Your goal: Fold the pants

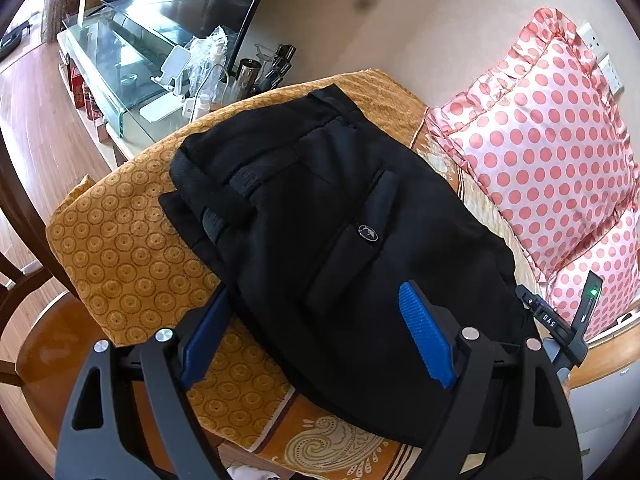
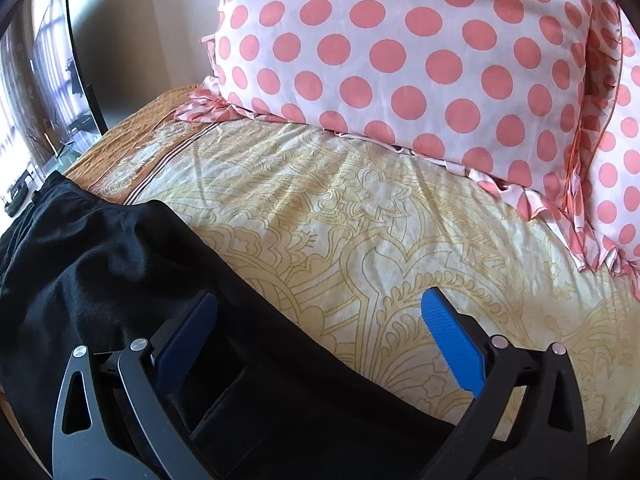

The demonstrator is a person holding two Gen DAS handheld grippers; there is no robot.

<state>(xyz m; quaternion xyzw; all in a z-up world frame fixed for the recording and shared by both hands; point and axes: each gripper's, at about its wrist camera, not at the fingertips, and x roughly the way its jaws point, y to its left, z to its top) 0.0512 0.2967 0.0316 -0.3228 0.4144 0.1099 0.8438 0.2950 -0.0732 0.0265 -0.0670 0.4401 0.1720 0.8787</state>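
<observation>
Black pants [image 1: 328, 216] lie folded in a compact bundle on the orange patterned bed cover [image 1: 132, 256], waistband and belt loops toward the far end, a back pocket with a small button on top. My left gripper [image 1: 316, 320] is open just above the near end of the bundle, its blue fingers [image 1: 424, 332] spread wide, holding nothing. My right gripper [image 2: 320, 332] is open over the right edge of the pants [image 2: 100, 264]; its left finger is above the black cloth, its right finger [image 2: 452, 344] above the cream sheet [image 2: 360, 216].
Pink polka-dot pillows [image 1: 552, 148] [image 2: 400, 48] lean at the head of the bed, right of the pants. A glass TV stand [image 1: 120, 56] with a TV, bottles and clutter stands beyond the bed's left edge. A wooden chair [image 1: 24, 280] is at lower left.
</observation>
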